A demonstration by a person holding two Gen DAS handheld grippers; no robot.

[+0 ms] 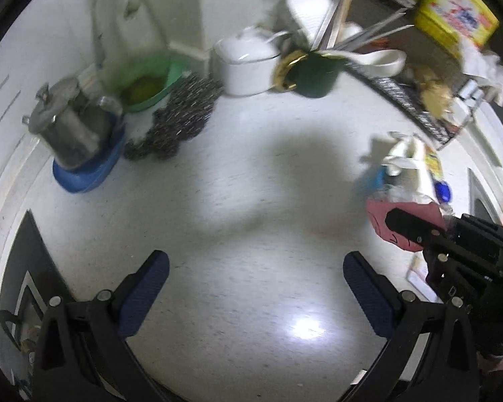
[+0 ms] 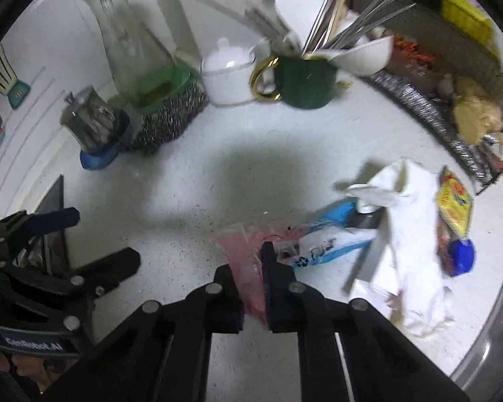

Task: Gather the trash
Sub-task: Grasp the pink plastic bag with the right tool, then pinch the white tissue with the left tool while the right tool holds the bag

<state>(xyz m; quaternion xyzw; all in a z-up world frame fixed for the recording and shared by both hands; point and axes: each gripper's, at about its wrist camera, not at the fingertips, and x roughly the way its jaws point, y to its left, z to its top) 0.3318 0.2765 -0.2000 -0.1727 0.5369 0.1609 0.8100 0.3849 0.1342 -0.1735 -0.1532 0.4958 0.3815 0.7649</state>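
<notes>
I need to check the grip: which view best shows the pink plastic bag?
The right wrist view: the pink plastic bag sits clamped in the right gripper. The left wrist view shows it partly hidden behind that gripper.

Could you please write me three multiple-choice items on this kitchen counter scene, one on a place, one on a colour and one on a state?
1. Where does the green mug stand?
A. beside the white lidded pot
B. on the blue dish
C. on the trash pile

2. What colour is the plastic bag between the right gripper's jaws?
A. yellow
B. pink
C. black

3. How does the left gripper stand?
A. shut on a tissue
B. shut on a spoon
C. open, holding nothing

Answers: 1 A, the mug's gold handle sits right next to the pot. 2 B, the pinched film is pink. 3 C, its jaws stand wide apart over bare counter.
</notes>
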